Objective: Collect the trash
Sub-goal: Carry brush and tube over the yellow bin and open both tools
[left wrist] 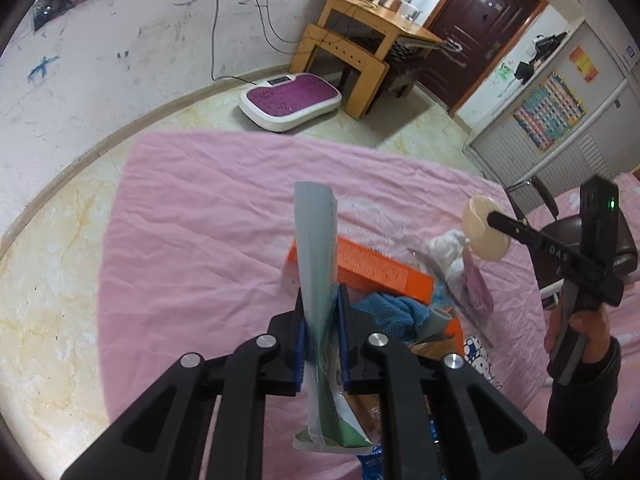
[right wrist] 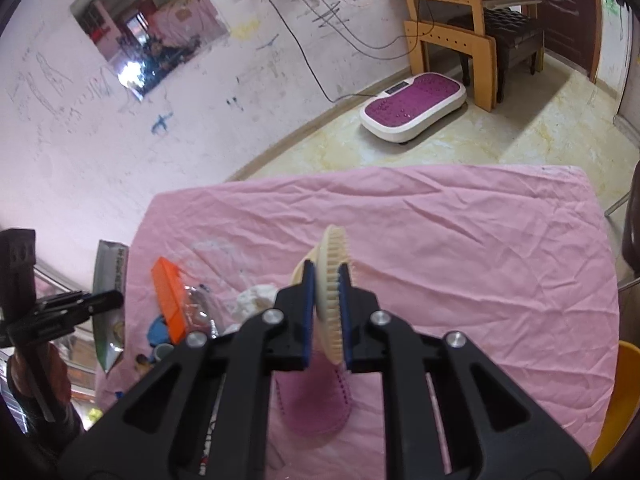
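Observation:
My left gripper [left wrist: 320, 320] is shut on a flat grey-green snack packet [left wrist: 316, 248] and holds it upright above the pink tablecloth [left wrist: 192, 216]. It also shows in the right wrist view [right wrist: 108, 304]. My right gripper [right wrist: 325, 308] is shut on a cream round brush [right wrist: 332, 288] and holds it above the cloth; the brush shows in the left wrist view too [left wrist: 484, 228]. Below lie an orange box [left wrist: 372, 268], a crumpled white tissue [left wrist: 446, 250], a blue cloth [left wrist: 384, 312] and a clear plastic wrapper [left wrist: 460, 292].
A pink woven pouch [right wrist: 316, 400] lies under my right gripper. A purple-topped floor machine [left wrist: 290, 100] stands on the floor beyond the table, with a wooden desk [left wrist: 372, 28] behind it. A yellow chair [right wrist: 620, 400] is at the right table edge.

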`<state>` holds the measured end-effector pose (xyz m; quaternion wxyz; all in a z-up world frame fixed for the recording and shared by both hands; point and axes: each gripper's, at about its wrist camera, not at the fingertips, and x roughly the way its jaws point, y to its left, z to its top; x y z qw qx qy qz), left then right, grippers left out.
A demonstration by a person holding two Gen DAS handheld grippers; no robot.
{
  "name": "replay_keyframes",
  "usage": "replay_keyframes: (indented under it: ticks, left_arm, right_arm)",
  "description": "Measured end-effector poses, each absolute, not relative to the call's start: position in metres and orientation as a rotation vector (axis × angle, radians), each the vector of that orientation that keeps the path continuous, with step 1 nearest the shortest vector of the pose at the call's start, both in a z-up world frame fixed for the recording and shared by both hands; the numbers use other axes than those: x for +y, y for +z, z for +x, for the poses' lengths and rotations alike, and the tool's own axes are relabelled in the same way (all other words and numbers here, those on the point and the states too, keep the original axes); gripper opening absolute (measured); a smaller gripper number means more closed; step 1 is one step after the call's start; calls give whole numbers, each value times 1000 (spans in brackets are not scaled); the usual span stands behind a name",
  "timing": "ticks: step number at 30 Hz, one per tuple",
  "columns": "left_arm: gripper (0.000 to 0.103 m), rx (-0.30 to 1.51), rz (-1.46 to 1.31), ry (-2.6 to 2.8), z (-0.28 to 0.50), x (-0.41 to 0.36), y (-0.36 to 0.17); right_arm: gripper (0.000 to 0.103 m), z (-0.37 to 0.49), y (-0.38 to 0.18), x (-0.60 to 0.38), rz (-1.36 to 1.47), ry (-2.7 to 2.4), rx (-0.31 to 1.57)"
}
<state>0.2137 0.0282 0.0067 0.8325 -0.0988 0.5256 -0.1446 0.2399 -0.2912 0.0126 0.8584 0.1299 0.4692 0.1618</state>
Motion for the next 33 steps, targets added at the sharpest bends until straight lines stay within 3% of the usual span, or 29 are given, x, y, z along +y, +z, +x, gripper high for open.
replay_keyframes:
  ticks: [8, 13, 21, 28, 33]
  left_arm:
    - [9, 1040, -156, -258, 214, 23, 51]
    - [9, 989, -105, -337, 212, -32, 80]
    - [10, 1004, -31, -643, 210, -210, 88]
    - [10, 1100, 2, -866, 191, -376, 49]
    - [10, 1148, 81, -899, 172, -450, 6]
  right_arm:
    - [10, 226, 32, -323, 365, 387, 899]
    - [10, 201, 47, -370, 420, 368, 818]
    - [10, 138, 41, -490, 519, 212, 735]
    - [11, 83, -12, -596, 646, 46, 742]
    - [11, 57, -54, -648, 726, -50, 762]
